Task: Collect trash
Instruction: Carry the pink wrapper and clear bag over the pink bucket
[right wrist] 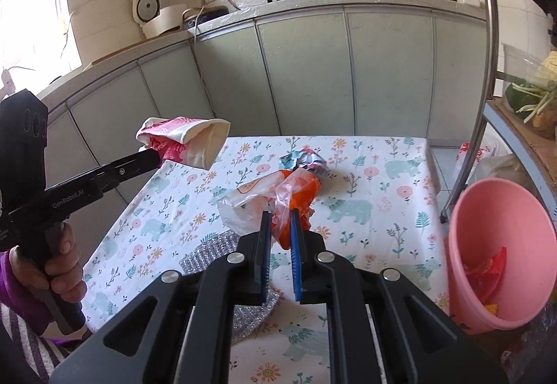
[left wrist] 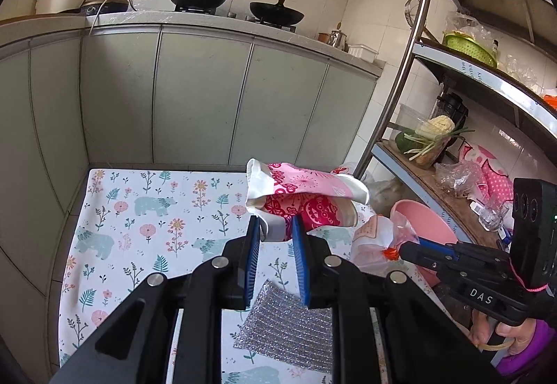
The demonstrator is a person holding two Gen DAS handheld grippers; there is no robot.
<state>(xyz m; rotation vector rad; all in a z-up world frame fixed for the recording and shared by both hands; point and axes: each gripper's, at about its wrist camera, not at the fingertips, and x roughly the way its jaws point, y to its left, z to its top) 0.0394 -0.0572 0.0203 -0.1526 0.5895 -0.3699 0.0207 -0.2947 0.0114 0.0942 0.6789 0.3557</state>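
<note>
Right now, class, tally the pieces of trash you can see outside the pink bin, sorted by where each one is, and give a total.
Held in the left gripper: 1, the crushed paper cup
Held in the right gripper: 1, the orange plastic bag
Lying on the tablecloth: 1, the crumpled wrapper
Total: 3

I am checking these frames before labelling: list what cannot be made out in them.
- Pink bin, right wrist view: its lower part runs behind the right gripper and off the edge; the red scraps inside are partly hidden by its wall.
- Silver pad, both views: gripper bodies cover much of it.
- Crumpled wrapper, right wrist view: print too small to read; the plastic bag hides its near side.
- Paper cup, left wrist view: the left gripper hides its gripped end.
</note>
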